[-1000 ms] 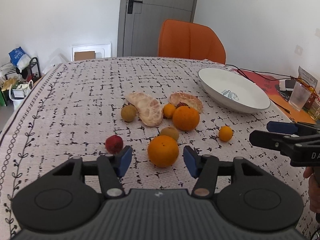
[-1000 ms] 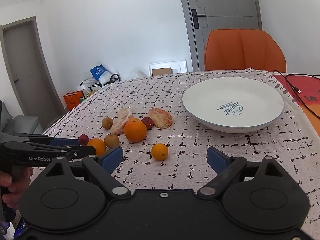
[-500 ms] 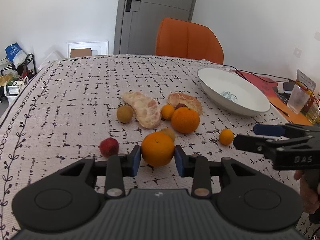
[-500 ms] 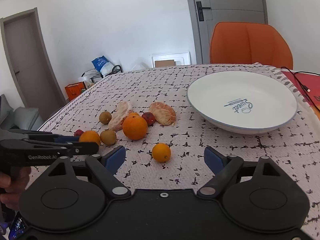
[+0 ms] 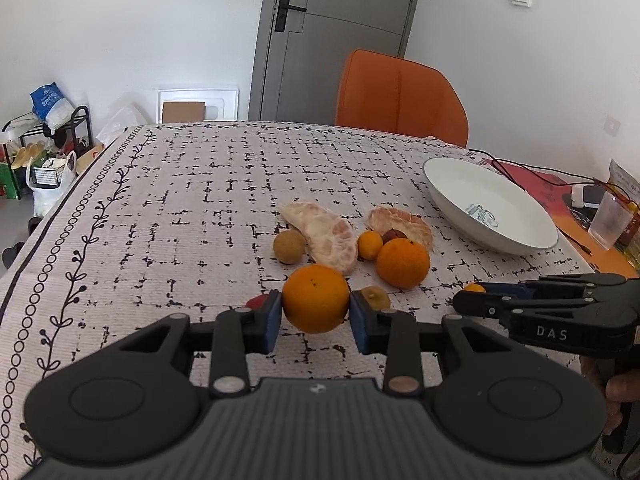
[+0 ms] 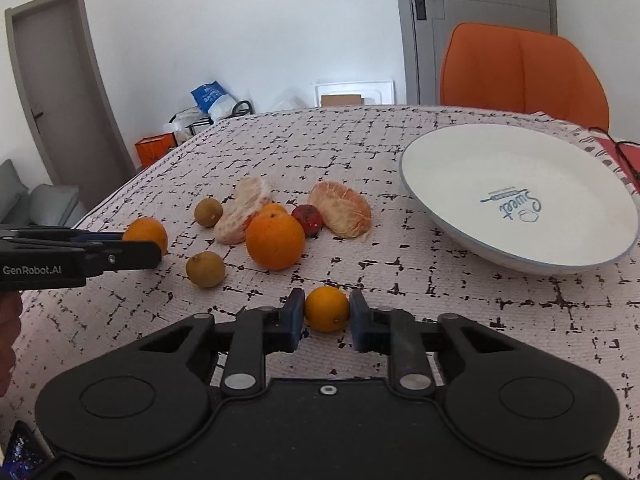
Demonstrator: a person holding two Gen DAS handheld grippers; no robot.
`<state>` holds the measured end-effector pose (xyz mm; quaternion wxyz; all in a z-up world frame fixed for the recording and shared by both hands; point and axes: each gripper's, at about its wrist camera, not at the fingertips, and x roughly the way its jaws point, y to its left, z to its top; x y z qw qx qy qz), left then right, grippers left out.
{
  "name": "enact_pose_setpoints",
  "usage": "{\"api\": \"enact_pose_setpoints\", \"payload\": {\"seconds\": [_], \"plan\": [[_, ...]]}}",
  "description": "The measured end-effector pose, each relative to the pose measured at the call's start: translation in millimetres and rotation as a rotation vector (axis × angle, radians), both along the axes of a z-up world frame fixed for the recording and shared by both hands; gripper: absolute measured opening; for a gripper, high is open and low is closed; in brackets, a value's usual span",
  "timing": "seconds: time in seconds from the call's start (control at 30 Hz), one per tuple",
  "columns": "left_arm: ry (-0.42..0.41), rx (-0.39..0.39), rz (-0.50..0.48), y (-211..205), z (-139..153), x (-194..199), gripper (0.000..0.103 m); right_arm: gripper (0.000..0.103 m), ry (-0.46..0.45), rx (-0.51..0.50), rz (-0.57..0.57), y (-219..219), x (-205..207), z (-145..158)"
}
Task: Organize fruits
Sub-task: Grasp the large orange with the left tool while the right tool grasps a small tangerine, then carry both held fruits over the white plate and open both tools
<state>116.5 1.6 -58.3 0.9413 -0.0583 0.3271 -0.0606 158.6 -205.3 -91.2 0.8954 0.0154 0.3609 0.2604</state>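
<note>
Left gripper: your blue pads are clamped on the big orange, near side of the fruit pile, well apart from the white plate.
Right gripper: your jaws are clenched on the small tangerine, between you and the plate's near rim.
Second orange: on the cloth in the pile, to the plate's left.
Peeled pomelo pieces: two, far side of the pile.
Brown longans: two, left of the second orange.
Red fruit: tucked between second orange and a pomelo piece.
Plate: nothing in it.
</note>
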Motion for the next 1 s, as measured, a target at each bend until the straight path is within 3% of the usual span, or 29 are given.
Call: {"api": "enact_pose_setpoints", "payload": {"seconds": [1.0], "plan": [[-0.074, 0.078, -0.182, -82, 23, 36, 0.035, 0.022, -0.099, 0.077, -0.134, -70, 7, 27]]}}
